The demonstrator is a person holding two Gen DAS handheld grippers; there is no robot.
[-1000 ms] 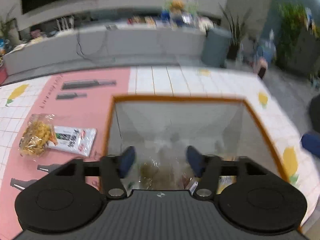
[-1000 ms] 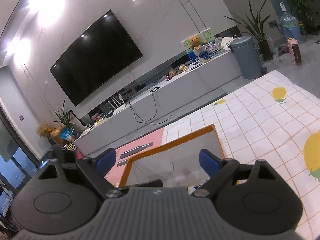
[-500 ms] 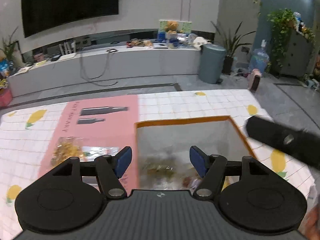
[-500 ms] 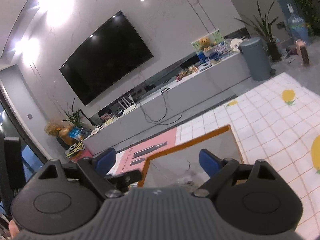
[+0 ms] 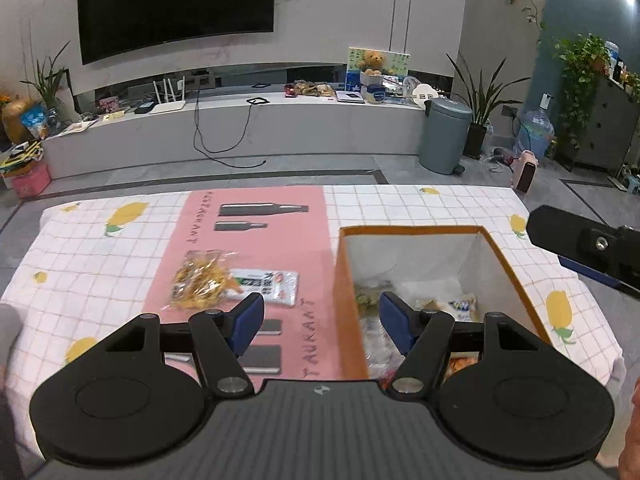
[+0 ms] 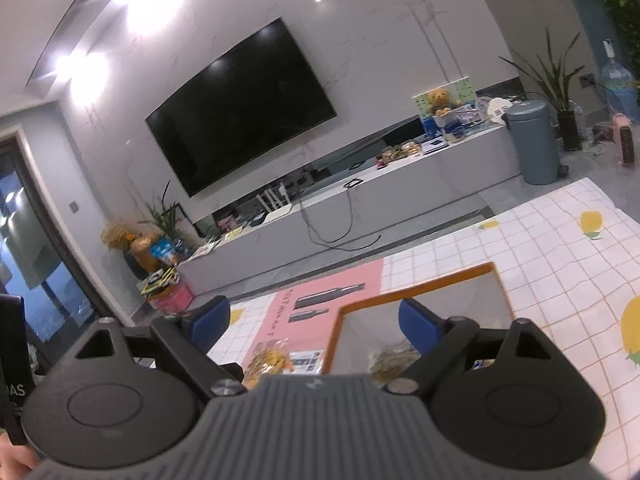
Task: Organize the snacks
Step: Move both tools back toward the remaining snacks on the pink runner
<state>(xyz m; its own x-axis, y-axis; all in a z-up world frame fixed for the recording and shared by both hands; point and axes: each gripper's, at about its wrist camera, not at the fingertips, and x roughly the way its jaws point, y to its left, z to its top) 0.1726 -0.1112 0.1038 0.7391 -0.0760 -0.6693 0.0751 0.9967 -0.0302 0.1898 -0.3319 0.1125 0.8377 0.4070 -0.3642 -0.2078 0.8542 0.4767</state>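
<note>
An orange-rimmed box [image 5: 416,230] stands on the table and holds several snack packets [image 5: 448,306]. A clear bag of yellow snacks [image 5: 200,284] lies on the pink mat to its left, overlapping a white packet [image 5: 268,285]. My left gripper [image 5: 322,322] is open and empty, raised above the box's near left wall. My right gripper [image 6: 314,326] is open and empty, held high above the table; the box [image 6: 420,286], the yellow snack bag [image 6: 270,362] and the white packet [image 6: 308,360] show below it. Part of the right gripper [image 5: 580,242] shows at the right edge of the left wrist view.
The table carries a checked cloth with lemon prints [image 5: 80,264] and a pink mat [image 5: 256,236]. Beyond it are a low TV bench [image 5: 256,128], a grey bin [image 5: 446,136] and potted plants [image 5: 484,120].
My left gripper has risen and pulled back out of the box, leaving it empty and shifted left. My right gripper has tilted a little downward, bringing the snacks into view.
</note>
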